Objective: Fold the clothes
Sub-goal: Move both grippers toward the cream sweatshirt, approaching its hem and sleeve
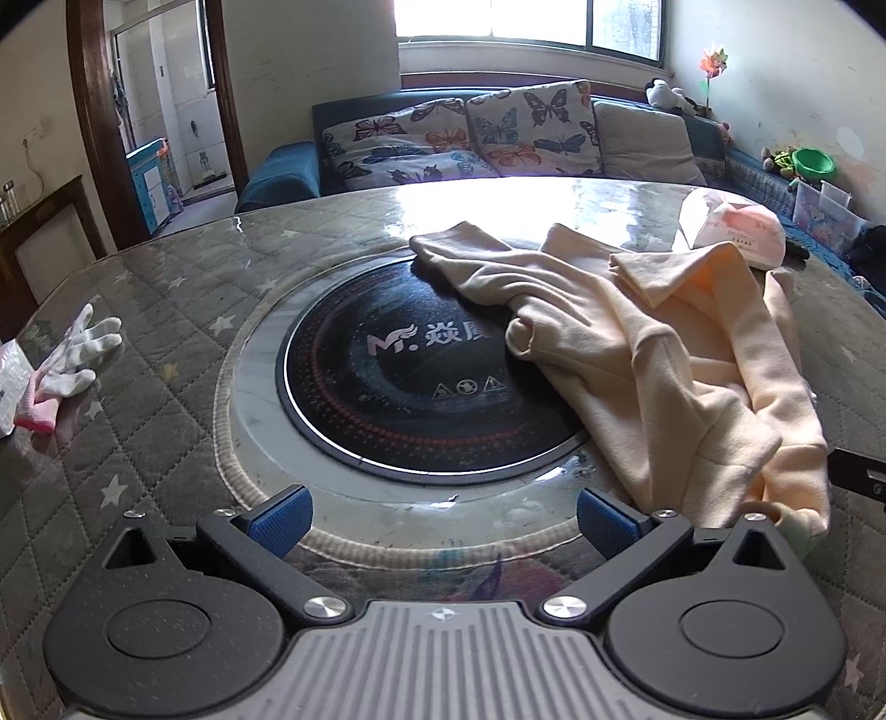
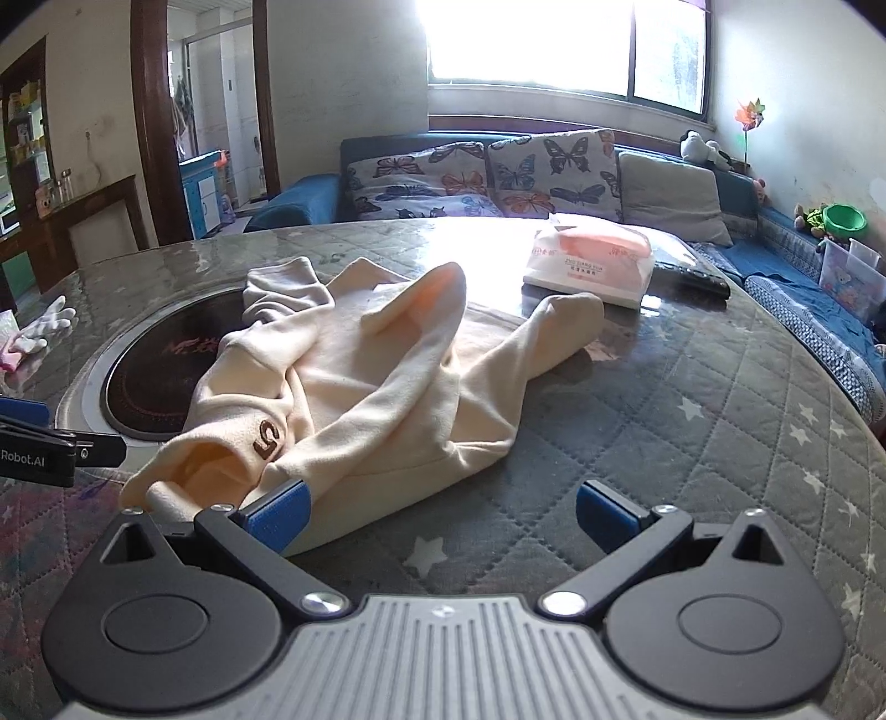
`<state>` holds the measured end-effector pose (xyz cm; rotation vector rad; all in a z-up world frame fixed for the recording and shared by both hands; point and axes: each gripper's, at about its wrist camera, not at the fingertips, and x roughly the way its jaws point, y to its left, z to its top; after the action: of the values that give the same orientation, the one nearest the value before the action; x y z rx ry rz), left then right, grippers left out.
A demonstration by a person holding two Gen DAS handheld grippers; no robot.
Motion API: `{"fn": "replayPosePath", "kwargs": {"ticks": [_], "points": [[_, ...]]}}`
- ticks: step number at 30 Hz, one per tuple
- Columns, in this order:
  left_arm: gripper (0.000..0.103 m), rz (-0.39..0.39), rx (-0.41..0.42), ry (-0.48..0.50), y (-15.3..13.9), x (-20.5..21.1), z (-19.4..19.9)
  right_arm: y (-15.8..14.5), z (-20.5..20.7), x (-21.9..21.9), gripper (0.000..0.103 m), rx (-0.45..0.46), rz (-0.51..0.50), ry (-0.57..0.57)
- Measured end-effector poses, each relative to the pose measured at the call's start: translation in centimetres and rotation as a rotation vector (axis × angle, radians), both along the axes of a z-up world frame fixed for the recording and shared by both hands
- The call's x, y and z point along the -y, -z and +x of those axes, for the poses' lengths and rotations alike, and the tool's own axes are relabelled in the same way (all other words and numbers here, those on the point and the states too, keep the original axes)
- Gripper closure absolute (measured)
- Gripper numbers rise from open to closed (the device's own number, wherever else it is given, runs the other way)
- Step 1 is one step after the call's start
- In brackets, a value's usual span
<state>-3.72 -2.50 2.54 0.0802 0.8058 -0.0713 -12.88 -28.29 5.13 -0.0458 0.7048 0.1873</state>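
From the left wrist view, we saw our left hand-held gripper point(image 1: 443, 518) spread wide with nothing between its blue pads, hovering low over the near edge of a round table point(image 1: 155, 387) covered in grey quilted cloth with stars under a glossy sheet. A black induction cooktop point(image 1: 398, 382) sat sunk in the table's middle. The cream garment point(image 1: 664, 354) lay crumpled to the right, one sleeve draped onto the cooktop. A white glove point(image 1: 72, 354) lay at the far left. Behind stood a blue sofa point(image 1: 277, 166) with butterfly cushions point(image 1: 470, 138) beneath a bright window point(image 1: 526, 22).

From the right wrist view, our right hand-held gripper point(image 2: 443, 515) was equally wide open and held nothing; its left pad sat just at the garment's near hem. The garment point(image 2: 387, 376) lay bunched at the table's centre, sleeves splayed. A tissue pack point(image 2: 592, 266) lay beyond it, and the left hand-held gripper point(image 2: 33, 437) showed at the left edge.
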Motion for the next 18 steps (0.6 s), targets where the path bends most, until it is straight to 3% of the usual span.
{"fn": "replayPosePath", "kwargs": {"ticks": [11,18], "points": [[0.000,0.010,0.007,0.025,-0.6,1.0,1.6,-0.3,1.3,-0.4,0.002,0.007,-0.020,-0.022],[0.000,0.021,0.012,0.041,-1.0,1.6,2.7,-0.5,2.6,-0.8,0.010,0.002,-0.020,-0.044]]}}
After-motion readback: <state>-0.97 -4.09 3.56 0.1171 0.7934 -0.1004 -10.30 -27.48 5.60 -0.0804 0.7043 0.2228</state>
